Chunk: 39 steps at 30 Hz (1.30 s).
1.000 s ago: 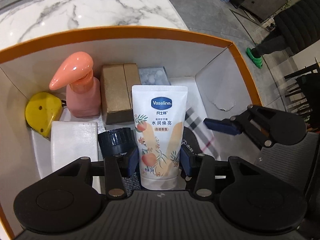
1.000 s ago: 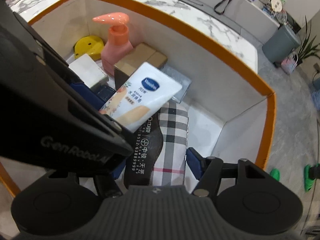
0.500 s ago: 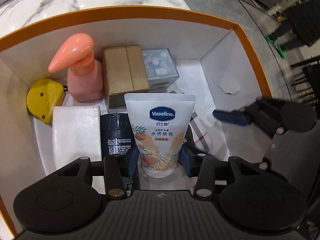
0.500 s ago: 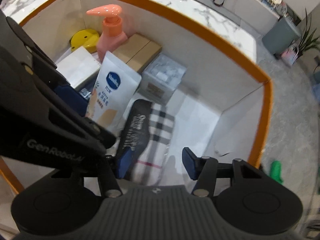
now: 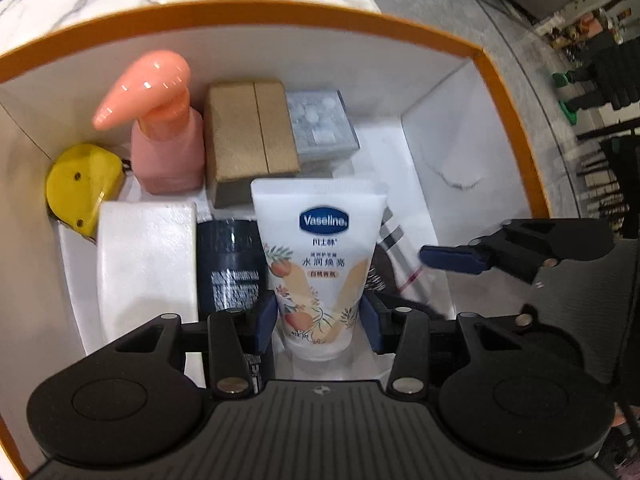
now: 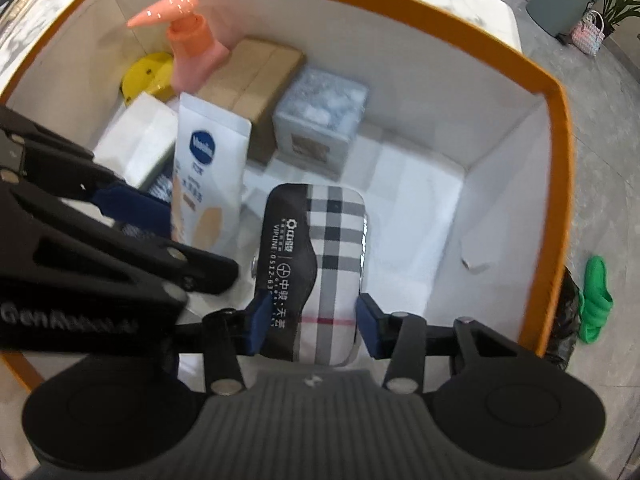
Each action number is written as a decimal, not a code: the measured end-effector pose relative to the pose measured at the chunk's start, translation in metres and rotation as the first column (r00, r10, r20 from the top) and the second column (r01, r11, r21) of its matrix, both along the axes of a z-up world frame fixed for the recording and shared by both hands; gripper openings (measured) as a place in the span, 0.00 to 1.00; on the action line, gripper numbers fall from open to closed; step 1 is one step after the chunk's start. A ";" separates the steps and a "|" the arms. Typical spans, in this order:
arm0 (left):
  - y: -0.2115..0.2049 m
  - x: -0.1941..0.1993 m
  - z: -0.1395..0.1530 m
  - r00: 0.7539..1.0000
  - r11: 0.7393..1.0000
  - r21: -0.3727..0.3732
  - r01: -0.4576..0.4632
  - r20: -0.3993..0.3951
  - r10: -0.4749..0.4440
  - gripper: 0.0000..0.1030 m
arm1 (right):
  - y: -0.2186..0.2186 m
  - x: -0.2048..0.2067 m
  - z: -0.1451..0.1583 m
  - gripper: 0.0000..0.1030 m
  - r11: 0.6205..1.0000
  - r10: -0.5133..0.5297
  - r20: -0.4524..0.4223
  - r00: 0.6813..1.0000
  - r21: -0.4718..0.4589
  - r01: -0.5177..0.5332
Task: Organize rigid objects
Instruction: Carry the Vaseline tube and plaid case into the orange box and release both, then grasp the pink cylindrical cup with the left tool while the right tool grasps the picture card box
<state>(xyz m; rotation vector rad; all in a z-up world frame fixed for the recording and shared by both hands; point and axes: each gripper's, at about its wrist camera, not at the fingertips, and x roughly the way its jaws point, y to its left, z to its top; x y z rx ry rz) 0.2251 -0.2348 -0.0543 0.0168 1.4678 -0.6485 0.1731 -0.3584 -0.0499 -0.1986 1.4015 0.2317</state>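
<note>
Your left gripper (image 5: 318, 318) squeezes the Vaseline tube (image 5: 320, 264), upright inside the orange box (image 5: 504, 92). Set it down slowly beside the dark bottle (image 5: 232, 264), then let go. Your right gripper (image 6: 308, 326) sits around the plaid case (image 6: 320, 264); I cannot tell if it pinches, so hold steady

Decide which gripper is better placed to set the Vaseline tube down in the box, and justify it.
Left. The left gripper already grips the tube, upright inside the box; the right gripper straddles the plaid case.
</note>
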 end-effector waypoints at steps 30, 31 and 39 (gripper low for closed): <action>0.029 -0.027 0.058 0.978 1.000 -0.028 -0.012 0.206 0.017 0.59 | 0.013 -0.045 0.045 0.50 0.996 -0.051 0.175 0.983 -0.061 0.063; 0.037 -0.032 0.065 0.973 0.999 -0.035 -0.014 0.230 0.022 0.59 | 0.015 -0.047 0.049 0.50 0.996 -0.050 0.186 0.981 -0.064 0.063; 0.097 -0.040 0.120 0.905 0.996 -0.068 -0.063 0.416 0.085 0.59 | 0.041 -0.060 0.088 0.56 0.999 -0.047 0.387 0.921 0.023 0.042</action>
